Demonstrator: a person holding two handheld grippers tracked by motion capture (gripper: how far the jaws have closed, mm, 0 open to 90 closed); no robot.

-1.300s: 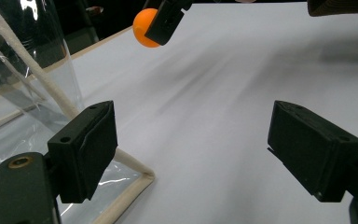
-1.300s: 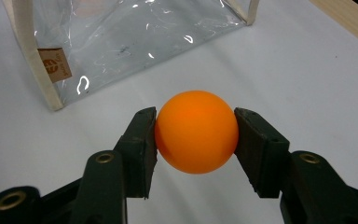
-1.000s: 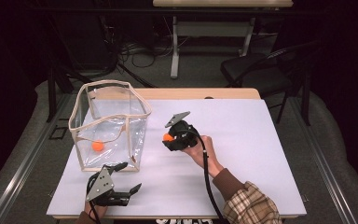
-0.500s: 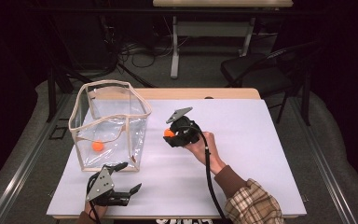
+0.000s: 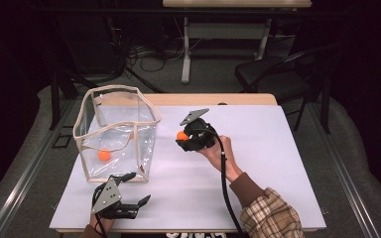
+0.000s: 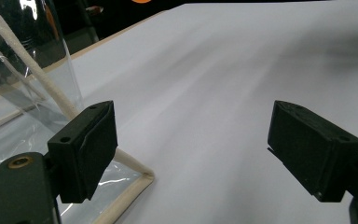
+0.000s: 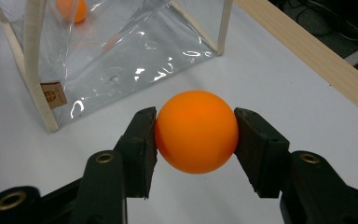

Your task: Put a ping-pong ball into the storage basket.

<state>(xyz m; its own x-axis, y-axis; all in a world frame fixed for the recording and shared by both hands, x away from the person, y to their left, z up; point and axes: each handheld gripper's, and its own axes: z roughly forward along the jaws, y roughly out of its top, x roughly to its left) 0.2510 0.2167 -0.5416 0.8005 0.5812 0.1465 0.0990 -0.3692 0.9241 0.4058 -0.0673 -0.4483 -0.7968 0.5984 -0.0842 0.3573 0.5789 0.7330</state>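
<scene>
Pinching an orange ball (image 7: 196, 131), right gripper (image 5: 184, 138) hovering unmoved at the clear bag's (image 5: 115, 134) three o'clock, left gripper (image 5: 133, 191) resting spread empty.

Obstacle: clear bag (image 5: 116, 134), upright at table's (image 5: 278, 163) left, open top unobstructed. Bare tabletop between bag and right gripper (image 5: 182, 139); right half bare.

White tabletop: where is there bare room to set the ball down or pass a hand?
Free: the wide stretch of the white tabletop right of the right hand-held gripper, and the strip between it and the clear bag. Crowded: the near-left corner, where the left hand-held gripper sits against the bag.
</scene>
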